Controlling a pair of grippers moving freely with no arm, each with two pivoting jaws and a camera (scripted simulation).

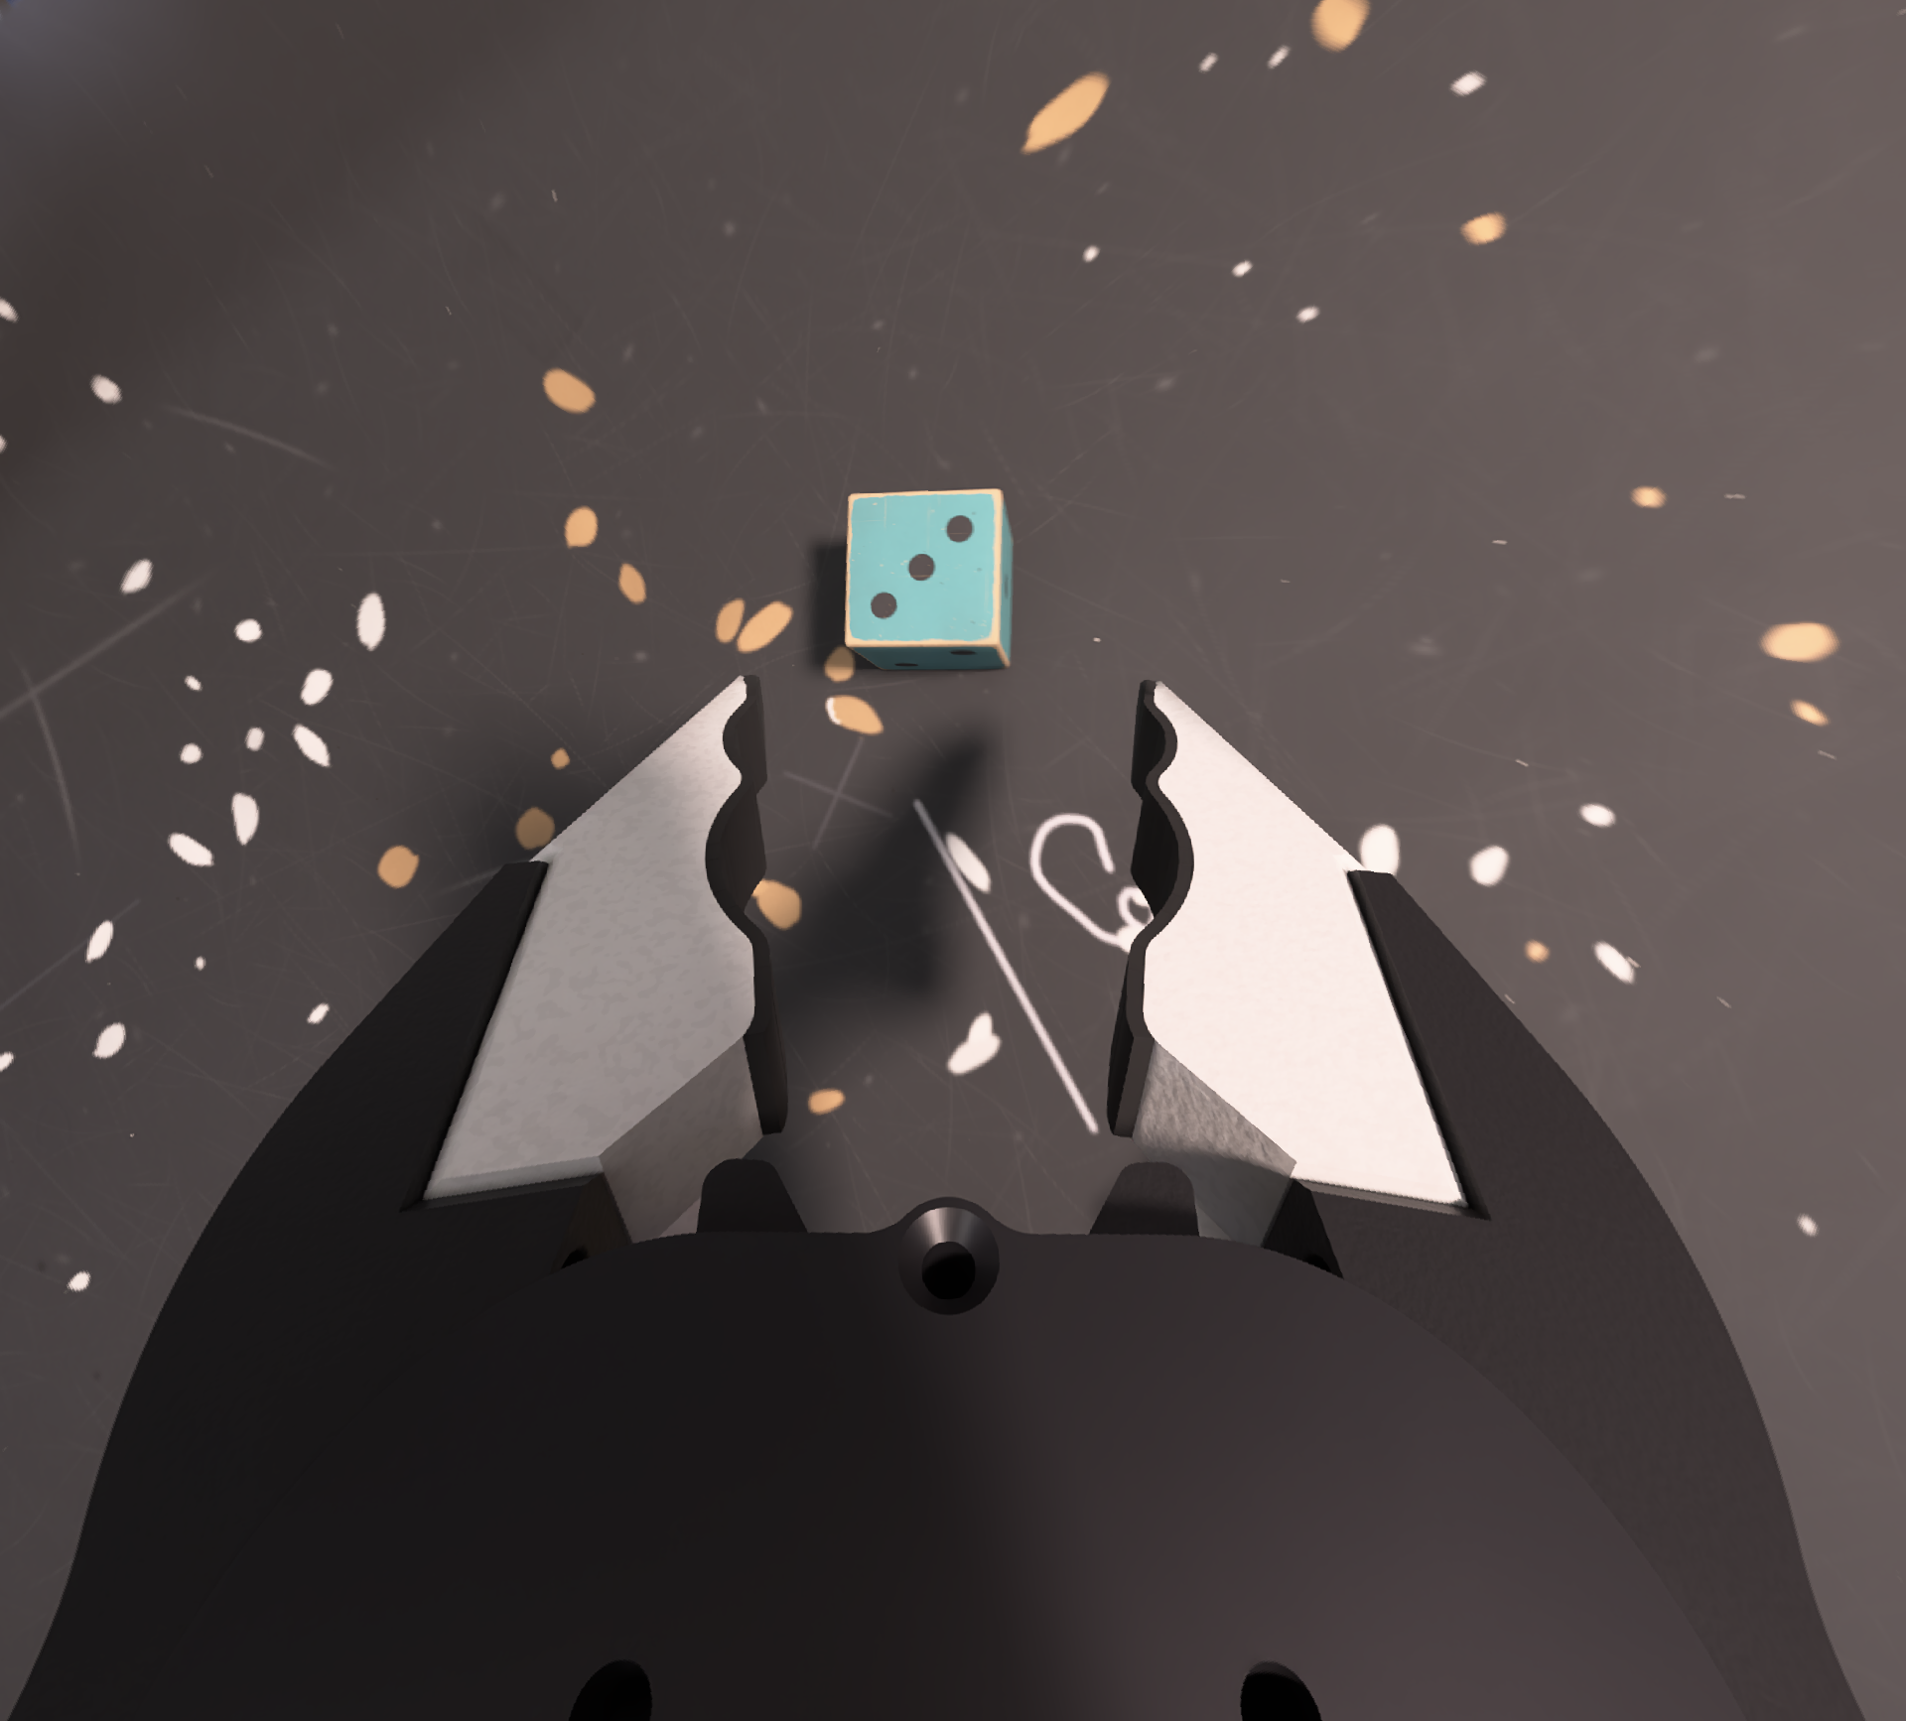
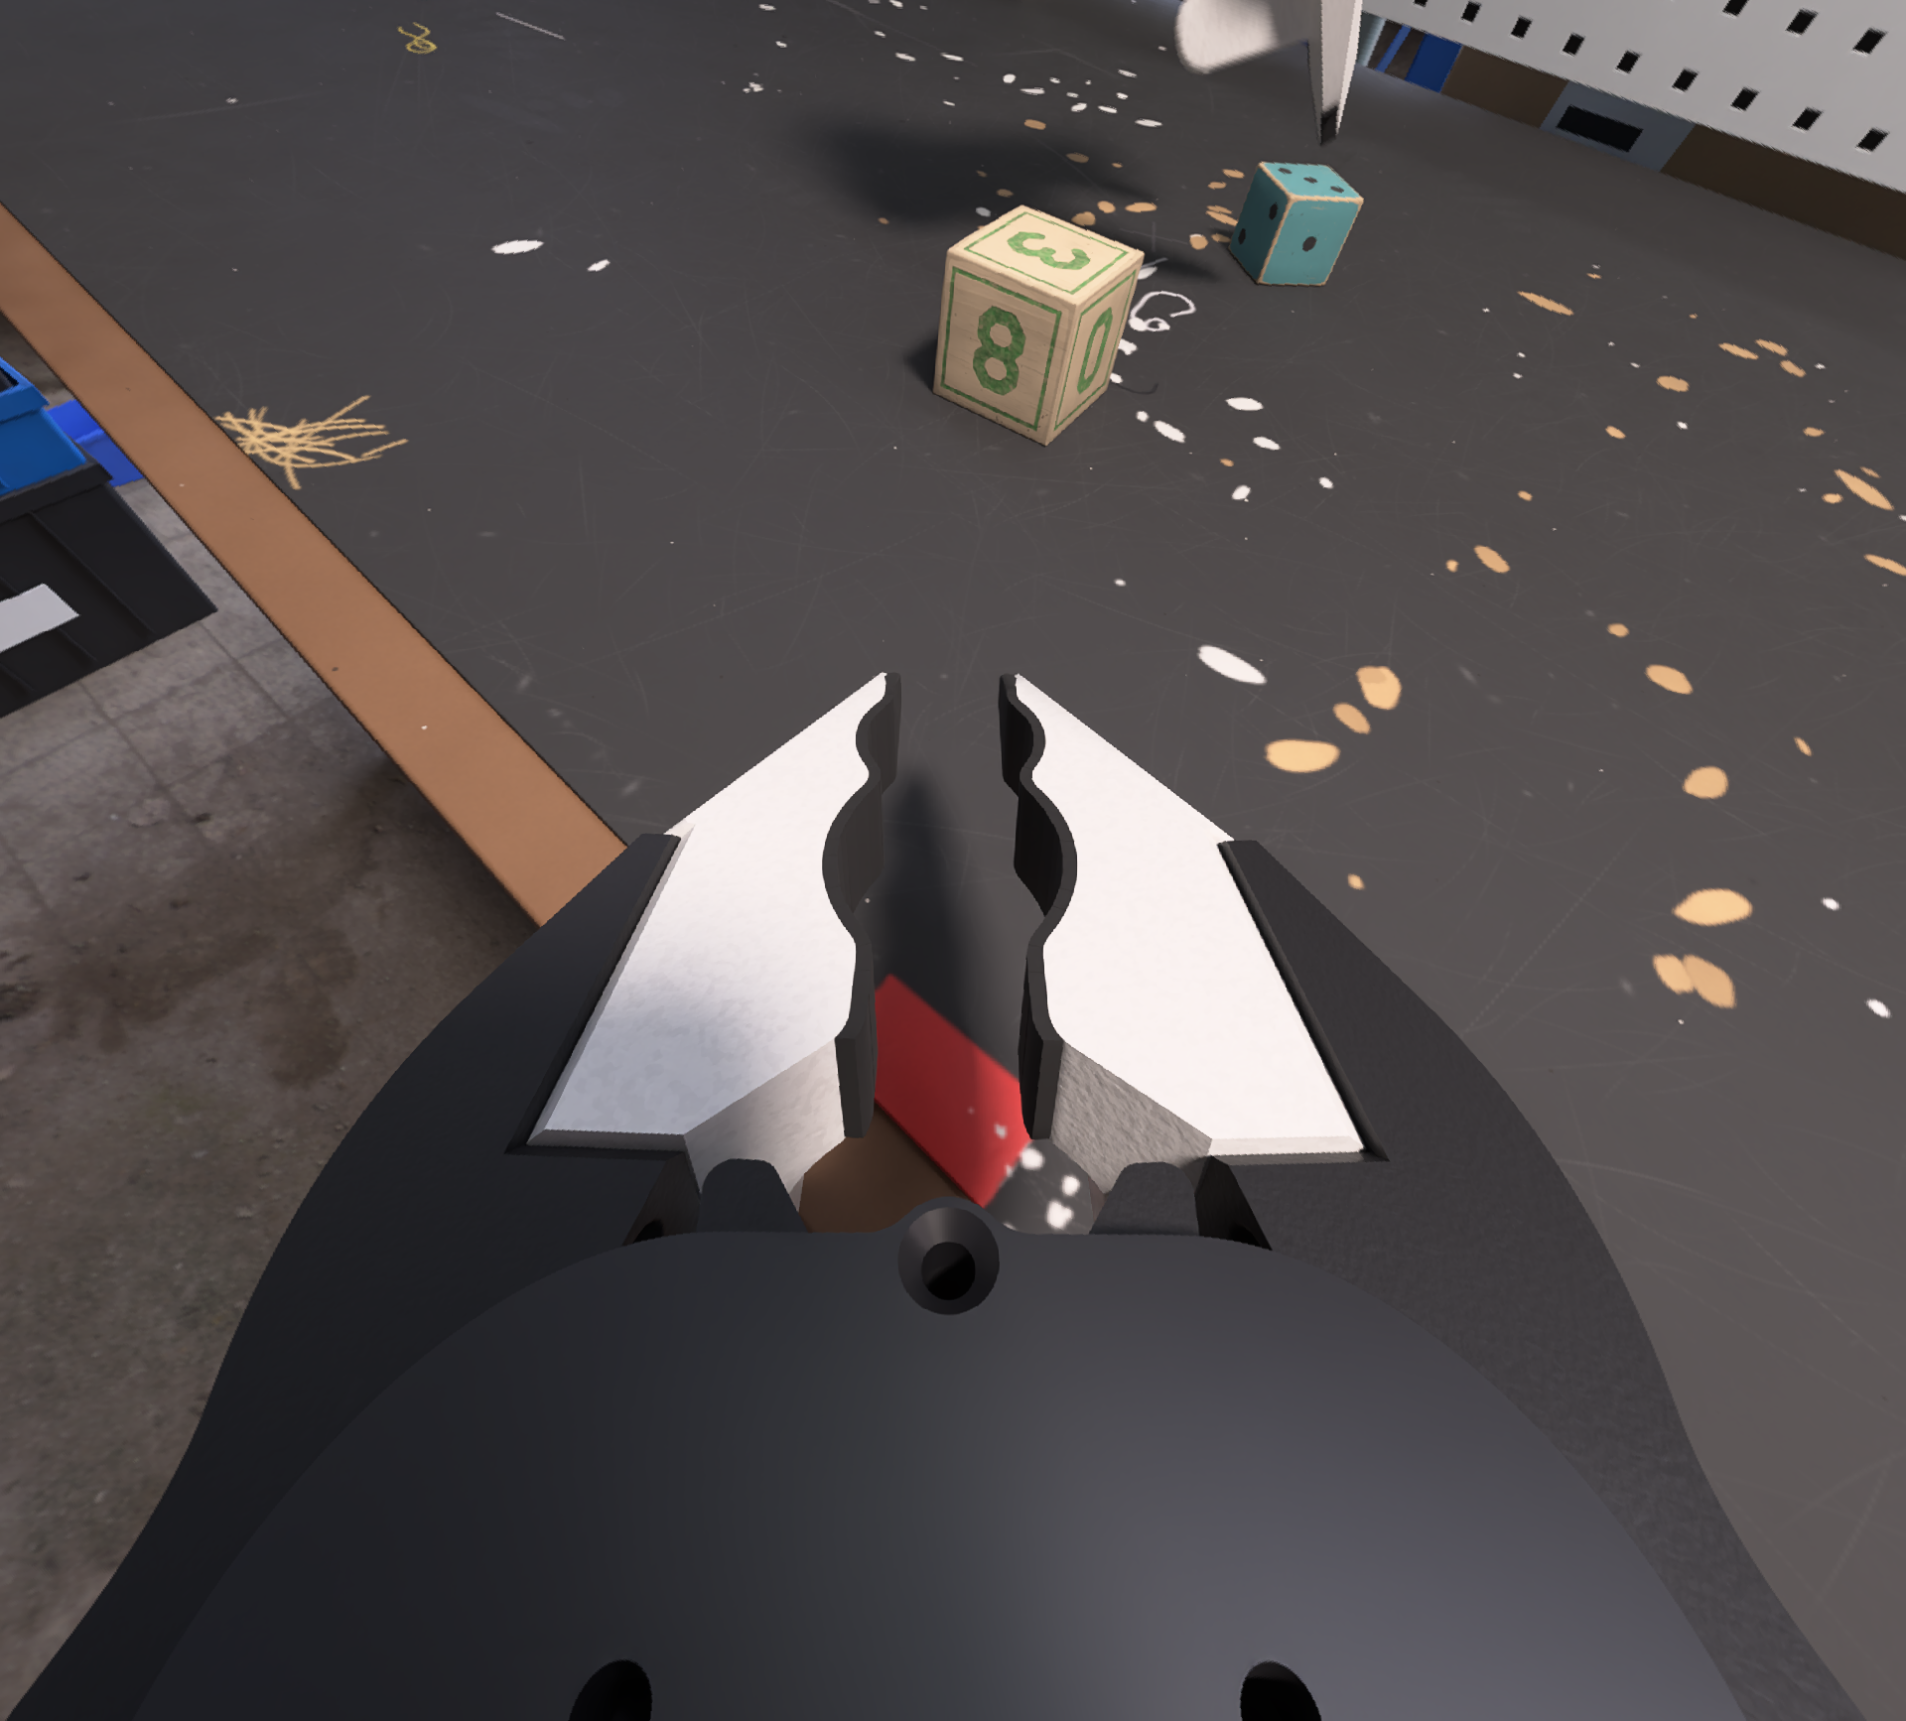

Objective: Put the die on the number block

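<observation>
Now the die (image 1: pixel 925 581) sits alone on the table (image 1: pixel 413 228), at twelve o'clock just past the left tool (image 1: pixel 949 692), whose jaws hang spread and empty above it. A good grasp comes straight down, pads on two flat opposite faces. It looks like painted teal wood with worn pale edges. Beside it, apart, stands the bigger pale wooden number block (image 2: pixel 1031 321). The right tool (image 2: pixel 949 687) waits, narrowly parted, holding nothing.

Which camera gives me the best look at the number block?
The right wrist view: the number block stands whole on the table, left of the die. The left wrist view misses it entirely, showing only the die.
</observation>
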